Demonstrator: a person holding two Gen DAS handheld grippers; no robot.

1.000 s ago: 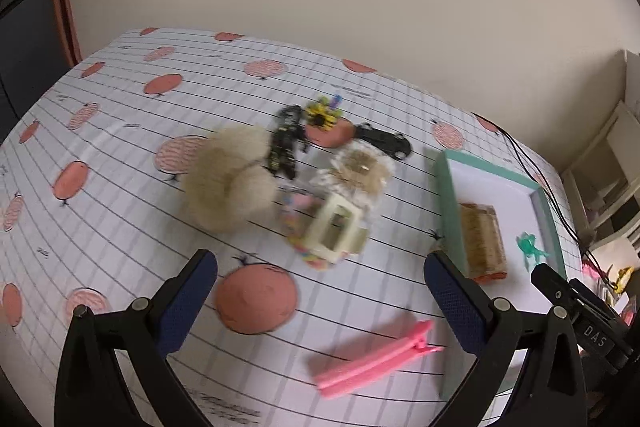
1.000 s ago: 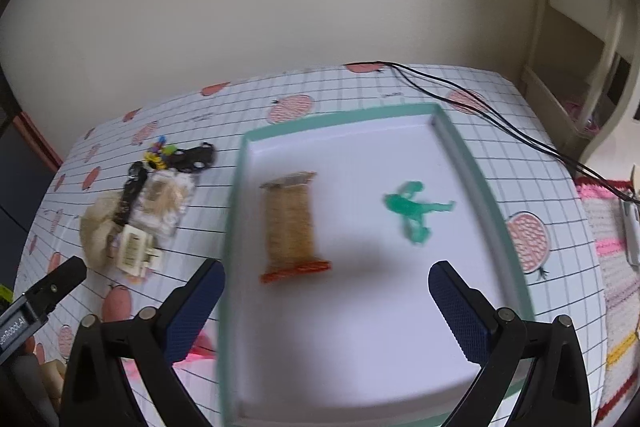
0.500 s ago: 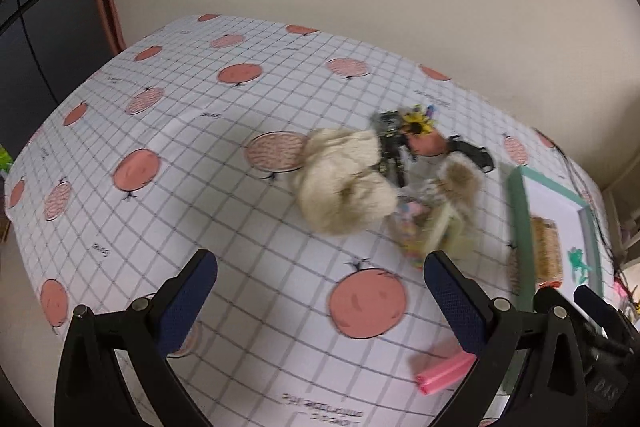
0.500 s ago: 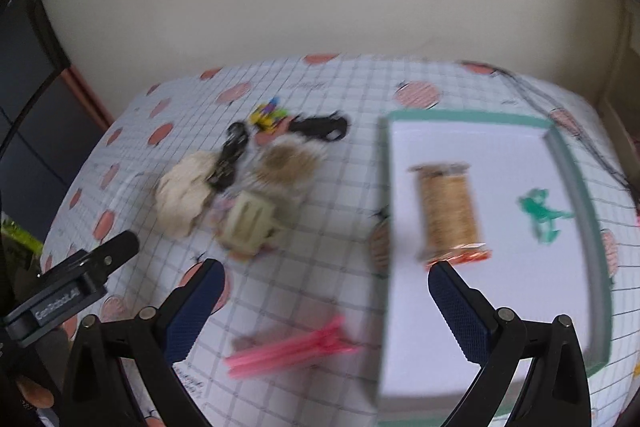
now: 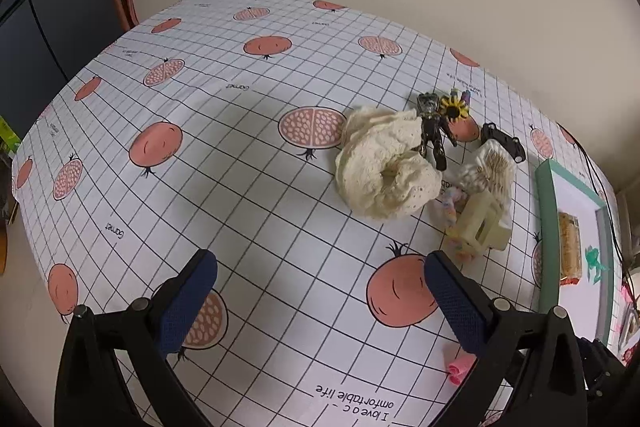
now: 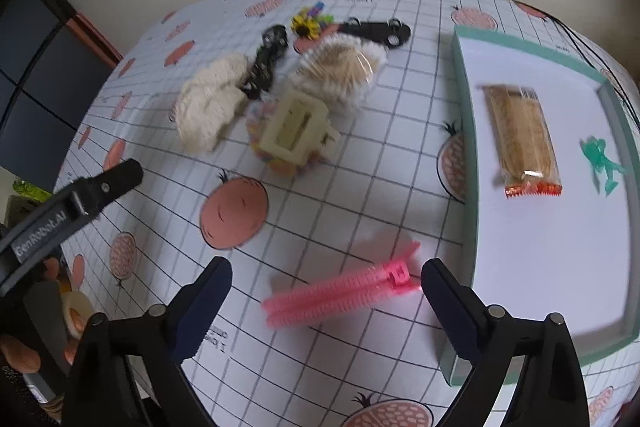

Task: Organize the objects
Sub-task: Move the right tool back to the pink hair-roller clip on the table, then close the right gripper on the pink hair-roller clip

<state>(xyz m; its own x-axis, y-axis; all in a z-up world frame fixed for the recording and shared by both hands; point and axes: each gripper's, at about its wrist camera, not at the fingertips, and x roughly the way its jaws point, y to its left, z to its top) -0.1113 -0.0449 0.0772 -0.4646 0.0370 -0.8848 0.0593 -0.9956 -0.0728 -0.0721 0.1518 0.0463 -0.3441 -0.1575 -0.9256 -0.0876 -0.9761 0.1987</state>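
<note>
Pink hair clip (image 6: 340,297) lies just ahead of the right gripper (image 6: 326,301), jaws spread, empty. Straddle its ridged middle squarely before closing. Farther right waits the teal tray (image 6: 466,131); the left gripper (image 5: 320,301) hovers spread, idle.

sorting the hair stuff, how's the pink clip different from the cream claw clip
The pink clip is long, slim and bright pink; the cream claw clip is short, blocky and pale cream. The pink clip lies alone on the cloth just ahead of the open right gripper; the cream claw clip sits in the pile, atop a pastel item. Both are still outside the tray.
</note>
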